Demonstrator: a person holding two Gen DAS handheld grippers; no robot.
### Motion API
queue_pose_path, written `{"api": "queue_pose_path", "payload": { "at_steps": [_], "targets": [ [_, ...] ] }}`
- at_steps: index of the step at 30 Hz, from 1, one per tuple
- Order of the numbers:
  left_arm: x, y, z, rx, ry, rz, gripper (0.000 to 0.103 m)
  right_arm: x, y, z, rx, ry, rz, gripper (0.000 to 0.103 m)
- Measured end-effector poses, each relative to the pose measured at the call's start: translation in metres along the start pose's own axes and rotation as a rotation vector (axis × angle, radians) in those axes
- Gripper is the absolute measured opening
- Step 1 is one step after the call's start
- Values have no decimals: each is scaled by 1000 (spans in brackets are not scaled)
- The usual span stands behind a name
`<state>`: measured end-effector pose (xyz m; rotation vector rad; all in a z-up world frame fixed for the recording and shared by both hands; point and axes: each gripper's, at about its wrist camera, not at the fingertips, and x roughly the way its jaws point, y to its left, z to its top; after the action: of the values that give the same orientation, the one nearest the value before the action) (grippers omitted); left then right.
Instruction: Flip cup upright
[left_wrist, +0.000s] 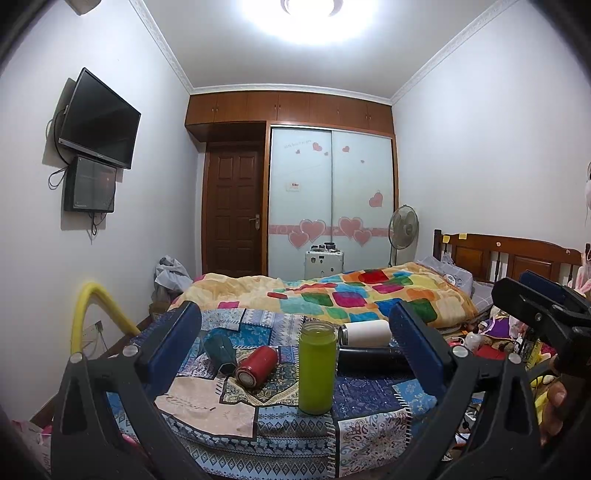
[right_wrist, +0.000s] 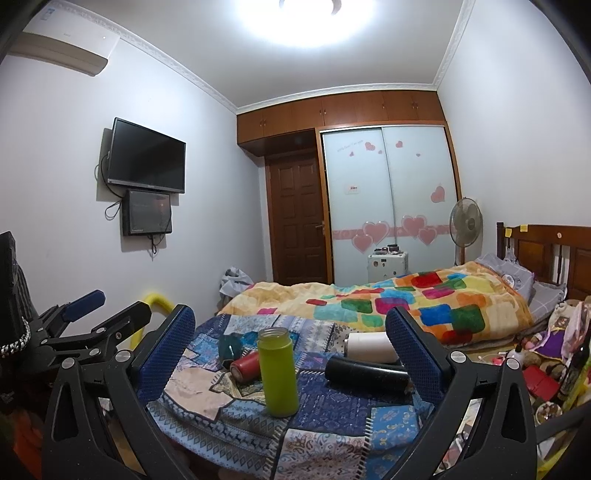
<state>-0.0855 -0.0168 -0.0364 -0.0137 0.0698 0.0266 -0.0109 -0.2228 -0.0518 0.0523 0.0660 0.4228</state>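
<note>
Patchwork cloth (left_wrist: 207, 406) lies below both level claws, spread wide, facing upright green cup (left_wrist: 317, 369).

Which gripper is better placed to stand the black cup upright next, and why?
Probably the right gripper: it is open, and the black cup lies on its side just inside its right finger. In the left view the black cup sits partly behind a finger.
</note>
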Motion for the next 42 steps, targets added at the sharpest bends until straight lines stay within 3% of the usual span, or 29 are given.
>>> {"api": "queue_pose_path", "payload": {
  "at_steps": [42],
  "targets": [
    [4, -7, -2, -17, 33, -27, 103, 1, 2, 2, 7, 8, -2, 103]
  ]
}}
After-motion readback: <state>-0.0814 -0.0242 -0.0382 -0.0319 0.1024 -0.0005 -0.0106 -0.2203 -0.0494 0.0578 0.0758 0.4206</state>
